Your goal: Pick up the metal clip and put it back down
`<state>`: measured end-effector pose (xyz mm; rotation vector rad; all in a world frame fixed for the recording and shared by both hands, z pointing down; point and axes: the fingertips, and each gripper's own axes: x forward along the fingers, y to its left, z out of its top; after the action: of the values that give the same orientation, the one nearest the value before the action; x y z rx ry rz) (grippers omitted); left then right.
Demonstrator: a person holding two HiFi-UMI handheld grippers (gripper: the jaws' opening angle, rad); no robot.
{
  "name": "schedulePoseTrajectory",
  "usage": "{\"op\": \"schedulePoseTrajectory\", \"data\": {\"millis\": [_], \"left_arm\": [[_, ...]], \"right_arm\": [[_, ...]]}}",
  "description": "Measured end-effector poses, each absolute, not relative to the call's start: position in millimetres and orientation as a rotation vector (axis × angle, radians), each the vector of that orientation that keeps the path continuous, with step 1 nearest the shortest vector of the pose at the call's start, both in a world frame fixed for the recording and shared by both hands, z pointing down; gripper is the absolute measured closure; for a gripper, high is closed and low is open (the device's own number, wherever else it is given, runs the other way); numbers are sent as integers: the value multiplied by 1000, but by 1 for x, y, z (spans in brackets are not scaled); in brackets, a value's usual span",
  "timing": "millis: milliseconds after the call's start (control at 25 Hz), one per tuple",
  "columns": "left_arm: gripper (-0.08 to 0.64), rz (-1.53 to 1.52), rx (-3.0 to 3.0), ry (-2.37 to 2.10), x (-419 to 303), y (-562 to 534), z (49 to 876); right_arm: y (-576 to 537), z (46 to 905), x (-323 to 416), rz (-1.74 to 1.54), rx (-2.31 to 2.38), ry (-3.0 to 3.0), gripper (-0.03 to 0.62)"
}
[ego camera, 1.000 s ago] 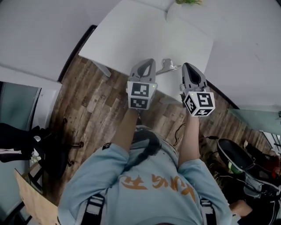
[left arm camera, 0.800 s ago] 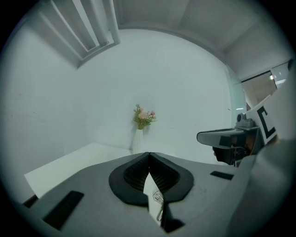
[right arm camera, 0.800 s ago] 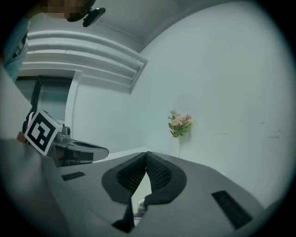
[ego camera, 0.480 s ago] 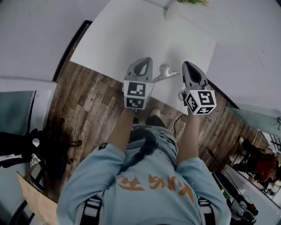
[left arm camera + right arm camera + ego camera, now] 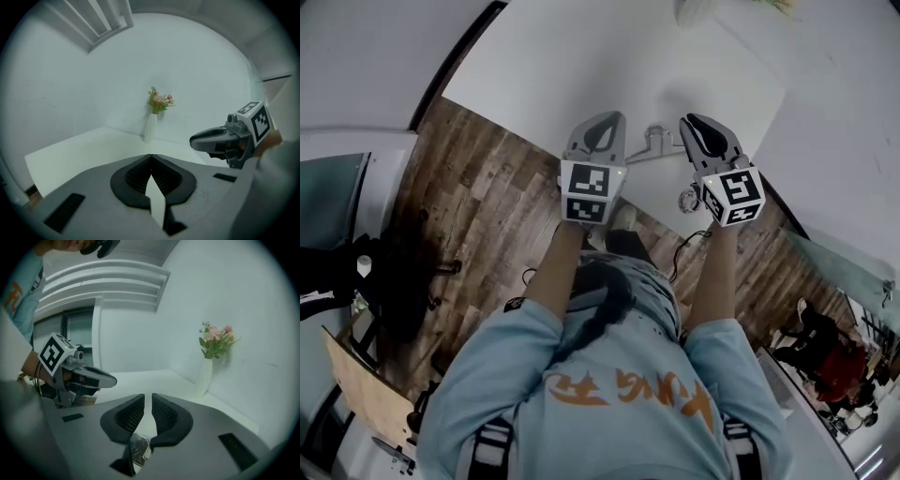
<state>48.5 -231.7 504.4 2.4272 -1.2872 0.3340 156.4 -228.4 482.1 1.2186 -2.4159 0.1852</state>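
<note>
The metal clip lies on the white table near its front edge, between my two grippers. My left gripper hovers just left of it, jaws shut and empty, tips touching. My right gripper hovers just right of the clip. Its jaws are opening: a narrow slit stands between the pads, with nothing in it. Low in that slit a shiny bit of metal shows beneath the jaws, apparently the clip.
A white vase with pink flowers stands at the table's far corner against the wall, also seen from the left gripper. Wooden floor lies below the table edge. Chairs and clutter sit at the left and right.
Both grippers have moved forward over the table's edge. The right gripper has come closer to the clip, which still lies on the table.
</note>
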Motion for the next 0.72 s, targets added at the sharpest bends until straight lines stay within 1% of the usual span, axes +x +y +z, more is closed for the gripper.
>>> {"op": "schedulePoseTrajectory", "data": {"millis": [400,560,720], "left_arm": [[535,395,2361,-1293,53,-234,534],[535,415,2345,-1299,50,-234,540],[535,429,2342,-1312,45,-236,539]], "right_arm": [[-229,558,131,230,634,-2374,378],[-216,591,124,258,358,-2282,364],[-209,615,126,255,192,-2185,362]]}}
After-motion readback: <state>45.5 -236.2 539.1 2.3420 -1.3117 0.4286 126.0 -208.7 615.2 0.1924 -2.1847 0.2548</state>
